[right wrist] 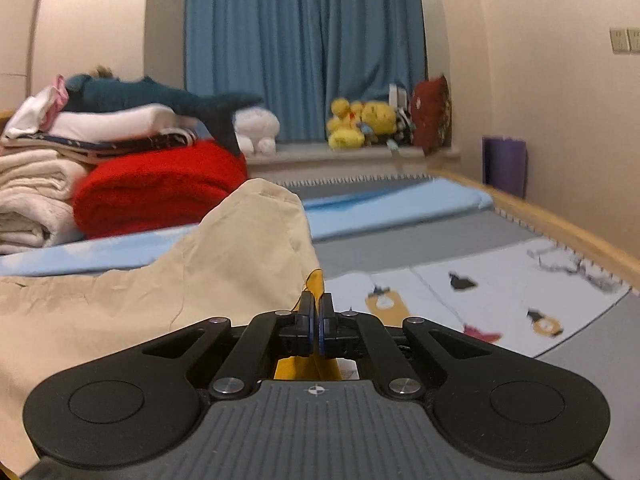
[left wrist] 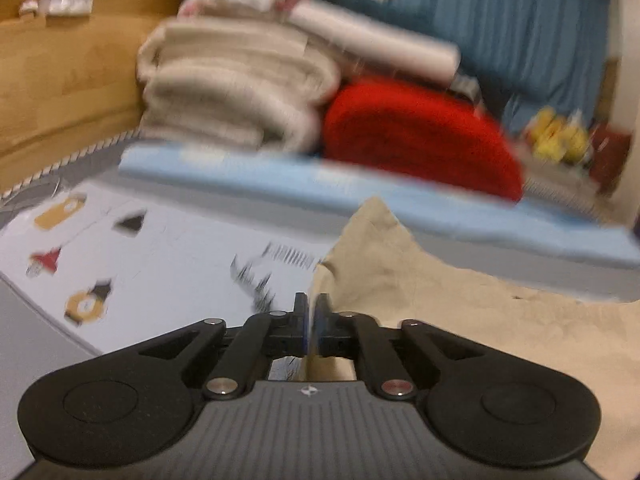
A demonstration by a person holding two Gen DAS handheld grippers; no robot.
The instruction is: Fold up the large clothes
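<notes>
On the bed, each claw (left wrist: 312, 312) (right wrist: 316, 312) apparently pinches crumpled beige cloth (left wrist: 400, 280) (right wrist: 224, 256) edges.

One crumpled beige cloth garment (right wrist: 224, 248), lower left of the frame; one rolled red fleece blanket (right wrist: 160, 188), left; one dark teal plush shark (right wrist: 160, 98), upper left; two black two-finger grippers (left wrist: 311, 312) (right wrist: 316, 312).

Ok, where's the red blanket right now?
The red blanket lies folded at the left of the right wrist view, on the light blue mat, beside the stack of cream towels and behind the beige garment.
</notes>
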